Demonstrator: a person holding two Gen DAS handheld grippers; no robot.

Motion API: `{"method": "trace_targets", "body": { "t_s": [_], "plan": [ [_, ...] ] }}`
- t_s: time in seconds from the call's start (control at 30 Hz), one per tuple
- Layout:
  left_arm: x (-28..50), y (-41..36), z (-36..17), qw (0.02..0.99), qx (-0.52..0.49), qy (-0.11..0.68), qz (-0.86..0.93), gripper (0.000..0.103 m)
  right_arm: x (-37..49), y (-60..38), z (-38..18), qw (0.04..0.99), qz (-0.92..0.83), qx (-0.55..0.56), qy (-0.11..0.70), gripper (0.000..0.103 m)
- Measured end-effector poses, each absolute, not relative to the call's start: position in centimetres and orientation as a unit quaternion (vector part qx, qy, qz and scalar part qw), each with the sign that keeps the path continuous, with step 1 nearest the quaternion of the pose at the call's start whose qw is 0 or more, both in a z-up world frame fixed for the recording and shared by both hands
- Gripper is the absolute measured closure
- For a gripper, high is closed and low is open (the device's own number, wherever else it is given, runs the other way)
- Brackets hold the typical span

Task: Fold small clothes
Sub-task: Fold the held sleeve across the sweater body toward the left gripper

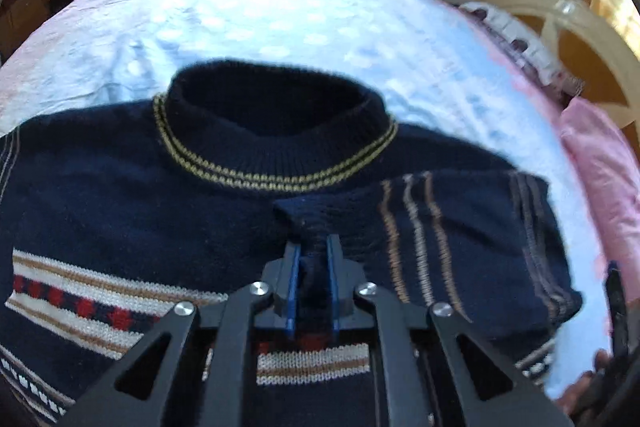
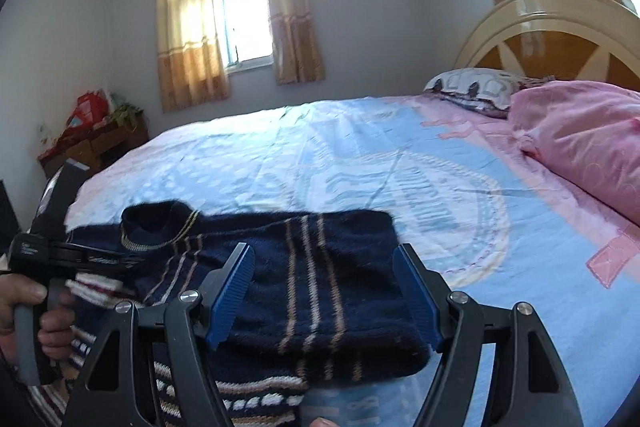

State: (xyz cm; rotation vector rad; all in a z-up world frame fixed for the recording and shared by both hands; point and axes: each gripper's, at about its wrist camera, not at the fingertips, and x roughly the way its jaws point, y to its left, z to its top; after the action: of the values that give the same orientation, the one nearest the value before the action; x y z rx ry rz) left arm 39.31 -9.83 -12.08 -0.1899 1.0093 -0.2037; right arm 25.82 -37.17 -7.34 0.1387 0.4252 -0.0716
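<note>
Coarse matt knitted wool sweater (image 1: 120, 195) lies on smooth cotton bedsheet (image 2: 360, 163); headboard (image 2: 540, 23) glossy lacquered wood.

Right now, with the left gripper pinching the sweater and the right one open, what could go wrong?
1. The left gripper holds only a small bunch of the navy sweater near the collar, so pulling may stretch the knit or slip off.
2. The folded sleeve lies loose under the open right gripper; dragging the body could undo that fold.
</note>
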Motion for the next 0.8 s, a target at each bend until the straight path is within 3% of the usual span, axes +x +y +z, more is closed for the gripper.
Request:
{"method": "trace_targets", "body": {
  "t_s": [0.37,0.8],
  "plan": [
    [36.6,-3.7,-5.3,0.917,-0.065,0.385,-0.080,0.092,26.6,-39.2,-8.5,0.964,-0.070,0.111,0.233,0.030],
    [37.3,2.0,-8.7,0.917,-0.070,0.393,-0.013,0.092,27.1,-37.0,-9.0,0.965,-0.028,0.068,0.251,0.030]
  ]
}}
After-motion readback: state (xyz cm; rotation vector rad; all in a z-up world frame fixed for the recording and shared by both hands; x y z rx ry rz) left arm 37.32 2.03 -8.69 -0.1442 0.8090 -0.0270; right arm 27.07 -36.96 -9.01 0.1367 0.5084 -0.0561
